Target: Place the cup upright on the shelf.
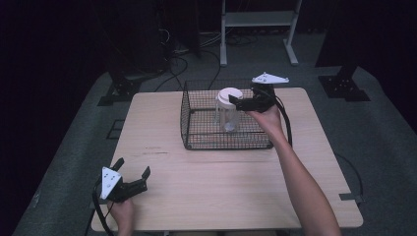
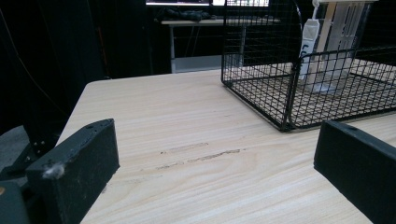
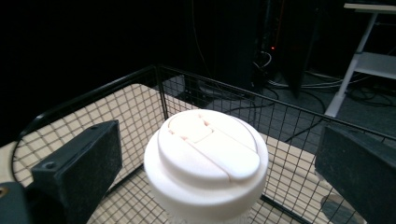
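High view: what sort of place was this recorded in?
Probably a lab or studio recording bay, not a home: a bare wooden table on grey carpet, dark surroundings, loose cables on the floor, and a white metal stand behind.

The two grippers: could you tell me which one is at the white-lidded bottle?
The right gripper, open around the bottle's lid in the basket; the left gripper hovers far off.

White lid [image 3: 205,161] on clear jar [image 1: 228,117], black wire basket [image 1: 196,142], pale wood-grain table [image 1: 221,187], black tongs [image 1: 133,178].
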`<state>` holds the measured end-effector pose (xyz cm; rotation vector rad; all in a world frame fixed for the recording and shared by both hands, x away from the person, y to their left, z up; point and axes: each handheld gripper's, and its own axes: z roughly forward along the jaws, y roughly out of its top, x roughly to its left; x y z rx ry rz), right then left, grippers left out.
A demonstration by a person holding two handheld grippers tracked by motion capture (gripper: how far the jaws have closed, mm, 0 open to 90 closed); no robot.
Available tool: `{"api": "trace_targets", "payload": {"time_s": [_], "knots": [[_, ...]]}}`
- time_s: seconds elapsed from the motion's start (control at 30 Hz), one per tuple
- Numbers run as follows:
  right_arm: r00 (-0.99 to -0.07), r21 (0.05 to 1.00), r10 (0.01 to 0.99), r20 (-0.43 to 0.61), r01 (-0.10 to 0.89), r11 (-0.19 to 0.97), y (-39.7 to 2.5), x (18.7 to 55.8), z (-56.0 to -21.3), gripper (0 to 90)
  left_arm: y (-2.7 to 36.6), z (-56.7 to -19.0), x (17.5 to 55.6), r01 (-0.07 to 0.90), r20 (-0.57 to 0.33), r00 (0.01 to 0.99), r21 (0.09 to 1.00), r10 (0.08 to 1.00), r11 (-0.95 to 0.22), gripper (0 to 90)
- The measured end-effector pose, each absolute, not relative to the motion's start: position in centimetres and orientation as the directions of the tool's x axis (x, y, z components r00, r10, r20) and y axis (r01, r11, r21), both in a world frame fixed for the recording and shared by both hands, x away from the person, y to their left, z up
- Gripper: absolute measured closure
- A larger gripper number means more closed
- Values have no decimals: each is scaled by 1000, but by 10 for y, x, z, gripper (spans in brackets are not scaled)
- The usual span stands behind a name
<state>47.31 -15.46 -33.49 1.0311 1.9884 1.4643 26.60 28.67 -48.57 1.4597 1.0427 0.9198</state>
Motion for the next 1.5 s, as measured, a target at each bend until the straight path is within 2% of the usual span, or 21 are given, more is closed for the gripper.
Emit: {"api": "trace_targets", "payload": {"time_s": [0.7,1.5], "knots": [[-680,944,731,55,273,182,-167,433,-315,1,286,-486,266,124,12,320,991,947,-54,0],[-710,935,702,58,284,211,-189,394,-329,1,285,-485,267,124,21,322,990,946,-64,0]]}}
